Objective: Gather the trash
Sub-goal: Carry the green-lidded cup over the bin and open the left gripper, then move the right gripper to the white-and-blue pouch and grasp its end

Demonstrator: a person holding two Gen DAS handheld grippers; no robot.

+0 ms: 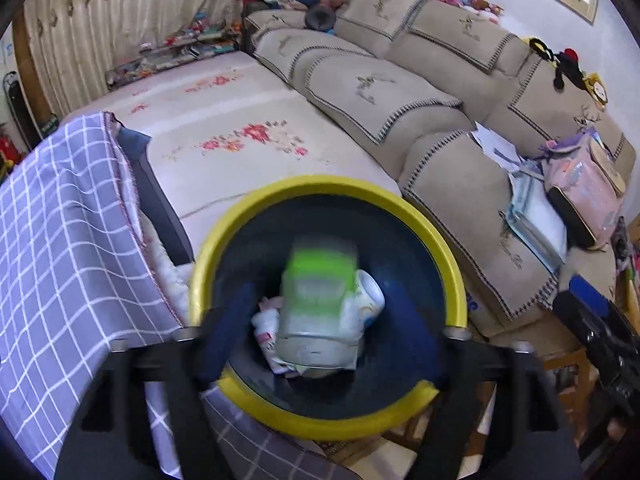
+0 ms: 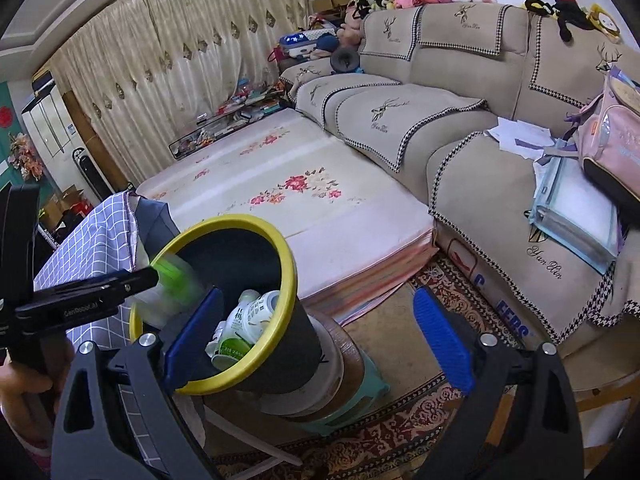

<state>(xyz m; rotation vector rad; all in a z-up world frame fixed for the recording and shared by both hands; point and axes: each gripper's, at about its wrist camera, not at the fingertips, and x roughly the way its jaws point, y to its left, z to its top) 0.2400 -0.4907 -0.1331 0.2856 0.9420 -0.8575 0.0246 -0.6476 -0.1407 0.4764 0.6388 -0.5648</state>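
Observation:
A black bin with a yellow rim [image 1: 328,184] sits right under my left gripper [image 1: 324,332]. The blue pads stand apart and open. Between them is a blurred white bottle with a green label [image 1: 320,300], touching neither pad, over the bin's mouth. More white bottles [image 1: 372,300] and wrappers lie inside. In the right wrist view the same bin [image 2: 240,220] stands on a round stand on a teal stool [image 2: 360,396], with the blurred green bottle [image 2: 176,280] at its rim beside a black finger [image 2: 132,282] of the left gripper. My right gripper [image 2: 318,338] is open, nothing in it.
A purple checked cloth [image 1: 60,240] hangs just left of the bin. A floral mat [image 2: 280,184] lies behind it. A beige sofa [image 2: 460,128] carries papers, a folder [image 2: 576,216] and a pink backpack [image 2: 616,140]. A patterned rug [image 2: 400,432] covers the floor.

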